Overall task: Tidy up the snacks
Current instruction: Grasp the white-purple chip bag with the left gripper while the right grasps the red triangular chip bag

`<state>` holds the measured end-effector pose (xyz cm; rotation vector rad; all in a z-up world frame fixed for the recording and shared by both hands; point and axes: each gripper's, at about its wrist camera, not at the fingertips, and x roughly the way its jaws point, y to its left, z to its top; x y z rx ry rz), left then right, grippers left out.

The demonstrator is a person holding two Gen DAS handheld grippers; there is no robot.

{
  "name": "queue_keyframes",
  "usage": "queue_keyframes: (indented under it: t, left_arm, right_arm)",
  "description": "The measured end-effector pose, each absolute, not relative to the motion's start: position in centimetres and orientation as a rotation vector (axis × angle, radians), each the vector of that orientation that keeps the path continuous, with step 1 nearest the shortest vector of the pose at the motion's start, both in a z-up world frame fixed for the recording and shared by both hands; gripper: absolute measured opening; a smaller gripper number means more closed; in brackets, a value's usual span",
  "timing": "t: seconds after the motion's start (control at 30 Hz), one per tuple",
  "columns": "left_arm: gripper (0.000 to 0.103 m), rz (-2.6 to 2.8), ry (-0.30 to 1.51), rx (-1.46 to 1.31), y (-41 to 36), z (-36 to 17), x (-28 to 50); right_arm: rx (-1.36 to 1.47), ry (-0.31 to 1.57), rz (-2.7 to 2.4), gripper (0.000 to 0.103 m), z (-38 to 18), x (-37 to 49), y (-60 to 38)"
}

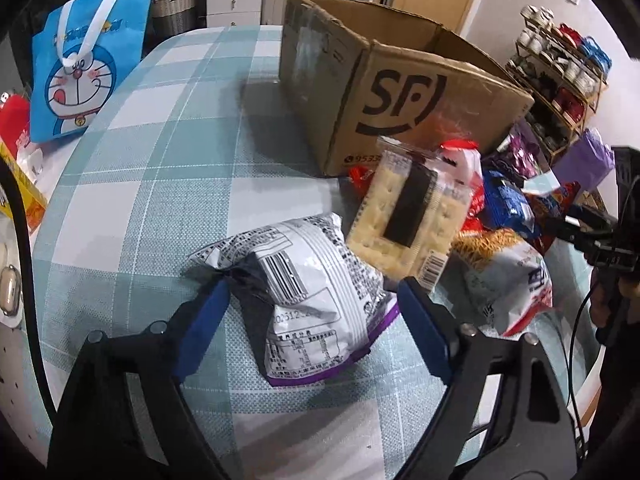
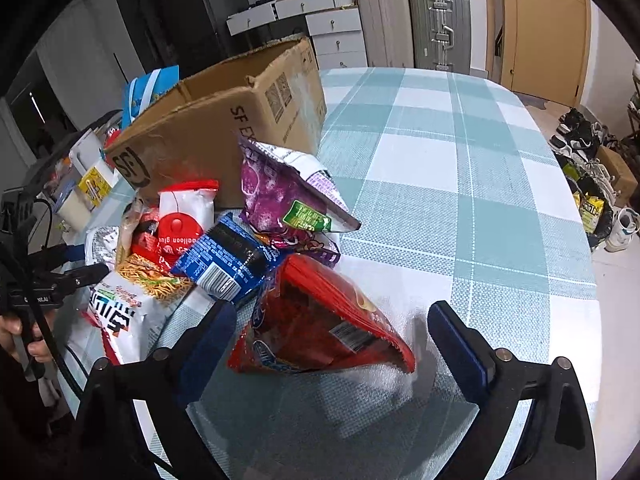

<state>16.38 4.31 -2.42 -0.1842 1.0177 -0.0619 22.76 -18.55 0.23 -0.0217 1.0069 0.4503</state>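
Both grippers were lowered over the pile of snacks on the teal-and-white checked tabletop, each set to pick up a packet, so the step in hand looked like the pick-up.

The left gripper straddled a crumpled white foil snack bag with a barcode and purple trim, which lay flat near the tabletop's near edge. Its left blue pad looked to be touching the bag's crumpled corner, while the right pad stood just clear, so the claw was released, not yet grasping.

The right gripper hung over a shiny red foil chip bag at the near end of the heap. Its left pad was just beside the bag's edge and its right pad stood apart, so it too gripped nothing.

Behind the heap stood an open brown cardboard box printed with a black SF logo, apparently the place meant for the snacks.

Next, I judged, each claw had to pinch gently, since puffed foil slips and crushes, then lift clear of the neighbouring packets and carry over the box wall.
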Motion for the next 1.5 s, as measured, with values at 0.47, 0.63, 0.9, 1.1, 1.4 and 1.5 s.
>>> queue_keyframes:
  t: [0.47, 0.63, 0.9, 1.1, 1.4, 1.5]
  left_arm:
    - [0.059, -0.059, 0.992, -0.203, 4.4, -2.3, 16.1]
    - [0.056, -0.045, 0.975, -0.192, 4.2, -2.1, 15.8]
    - [0.046, -0.057, 0.954, -0.216, 4.8, -1.8, 14.6]
    - [0.043, -0.057, 0.943, -0.225, 4.9, -1.8, 13.6]
    - [0.039, -0.047, 0.920, -0.246, 5.4, -1.8, 12.4]
    - [0.039, -0.049, 0.920, -0.250, 5.5, -1.7, 12.1]
  right_arm:
    - [-0.085, 1.002, 0.461, 0.079, -0.1, 22.4, -17.5]
    - [-0.075, 0.991, 0.469, 0.073, -0.1, 21.9, -18.0]
    - [-0.028, 0.973, 0.489, 0.066, 0.2, 20.9, -19.1]
    - [-0.006, 0.964, 0.483, 0.064, 0.2, 20.5, -19.4]
    - [0.030, 0.940, 0.476, 0.055, 0.6, 19.8, -20.1]
    - [0.031, 0.935, 0.476, 0.054, 0.7, 19.5, -20.2]
